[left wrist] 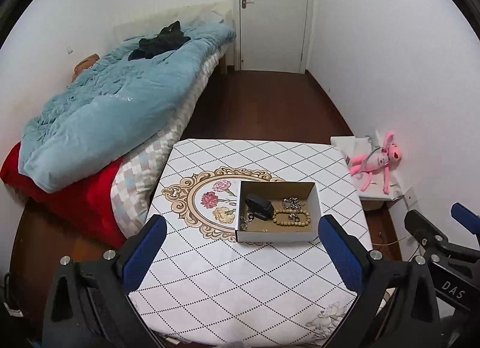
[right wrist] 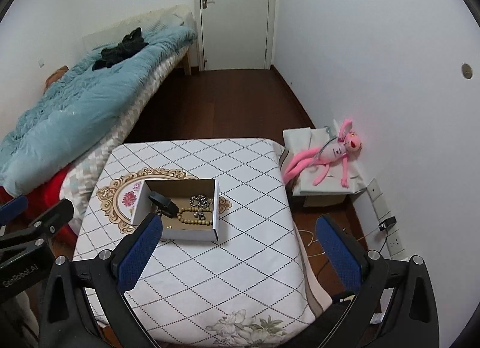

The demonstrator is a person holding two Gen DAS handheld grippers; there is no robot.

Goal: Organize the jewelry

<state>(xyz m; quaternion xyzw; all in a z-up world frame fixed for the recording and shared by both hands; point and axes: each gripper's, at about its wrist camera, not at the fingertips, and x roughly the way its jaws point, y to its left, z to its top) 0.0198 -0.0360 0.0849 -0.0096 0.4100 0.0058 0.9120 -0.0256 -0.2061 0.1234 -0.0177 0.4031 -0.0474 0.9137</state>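
Left wrist: one box (left wrist: pixel 277 235), two bracelets (left wrist: pixel 291 218).

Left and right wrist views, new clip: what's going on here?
A person holds two grippers above a table with a patterned cloth. Both the left gripper and the right gripper are open and empty, touching nothing. On the table sits an open cardboard box holding a bead bracelet, a silver chain and a dark case. All visible jewelry lies in the box.
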